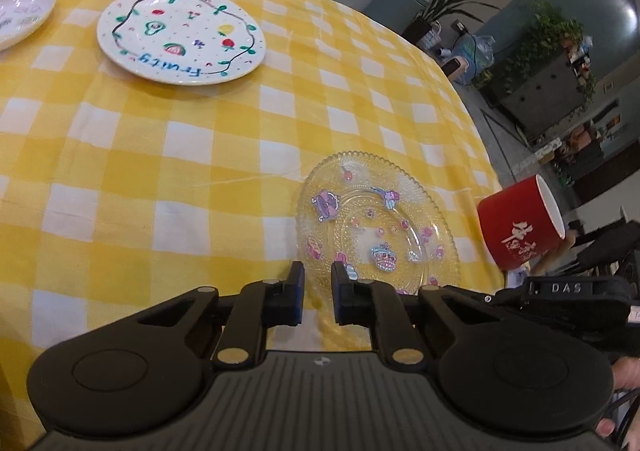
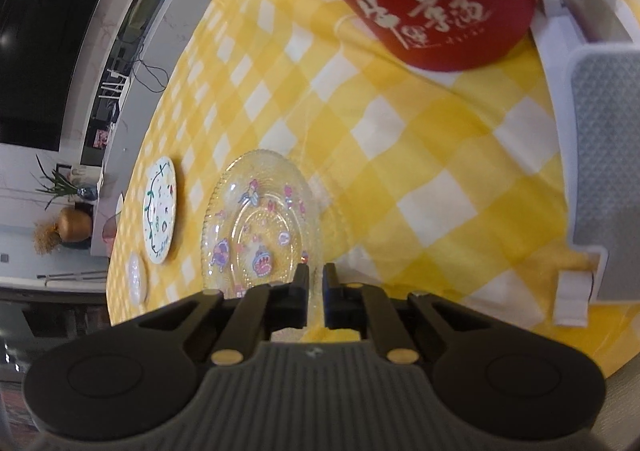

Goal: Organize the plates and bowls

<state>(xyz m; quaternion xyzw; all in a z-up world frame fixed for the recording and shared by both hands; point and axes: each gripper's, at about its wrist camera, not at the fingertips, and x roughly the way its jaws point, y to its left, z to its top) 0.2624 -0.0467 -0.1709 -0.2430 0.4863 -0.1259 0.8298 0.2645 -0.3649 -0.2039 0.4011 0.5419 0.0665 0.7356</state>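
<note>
Plate of clear glass (image 1: 376,223) lies flat on my checked cloth (image 1: 160,155), round, no long axis. My left gripper (image 1: 318,293) and right gripper (image 2: 316,297) each pinch its rim.

Left gripper at the glass plate on the yellow checked cloth

The left gripper (image 1: 318,285) has its jaws narrow at the near rim of the glass plate (image 1: 376,223); a white fruit plate (image 1: 181,35) lies well apart, and a red cup (image 1: 520,225) is on the right.
</note>
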